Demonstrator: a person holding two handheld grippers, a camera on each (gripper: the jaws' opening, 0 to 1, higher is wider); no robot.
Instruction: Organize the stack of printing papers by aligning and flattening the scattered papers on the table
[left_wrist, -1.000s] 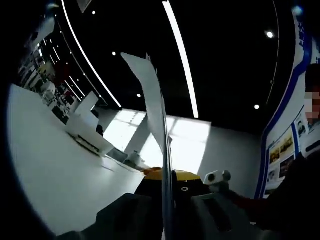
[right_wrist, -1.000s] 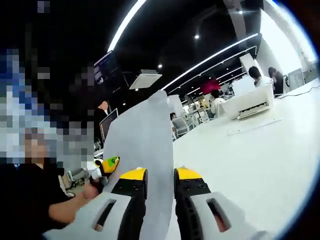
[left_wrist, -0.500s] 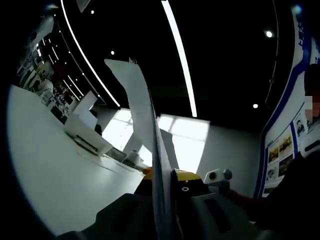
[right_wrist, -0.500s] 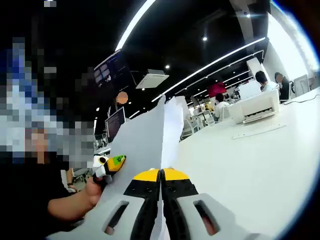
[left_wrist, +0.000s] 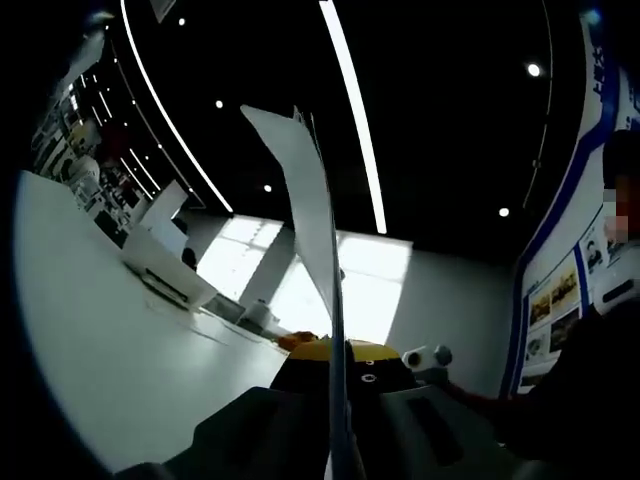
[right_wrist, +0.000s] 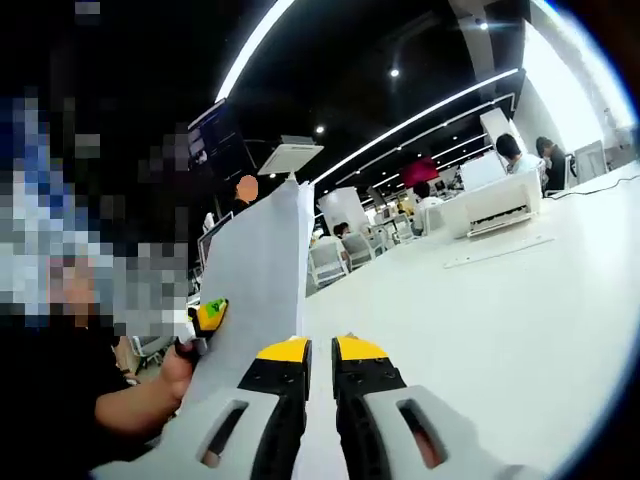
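Note:
A stack of white printing papers (left_wrist: 305, 190) stands on edge and rises between the jaws of my left gripper (left_wrist: 336, 352), which is shut on it. In the right gripper view the same papers (right_wrist: 255, 270) stand upright as a broad sheet, left of centre. My right gripper (right_wrist: 320, 349) has its yellow-tipped jaws a narrow gap apart, and the sheet's right edge runs down towards that gap. A hand (right_wrist: 178, 372) holds the left gripper (right_wrist: 211, 314) at the far side of the sheet. The right gripper (left_wrist: 425, 356) peeks out behind the papers in the left gripper view.
The white table (right_wrist: 480, 330) spreads wide to the right, and shows again as the table (left_wrist: 110, 350) in the left gripper view. A white printer-like box (right_wrist: 500, 205) sits at its far end, the same box (left_wrist: 165, 270) on the left. People sit (right_wrist: 515, 152) beyond it.
My right gripper closed on the papers half a second ago and has now parted its jaws a little. The papers swayed left and came back upright in the left gripper.

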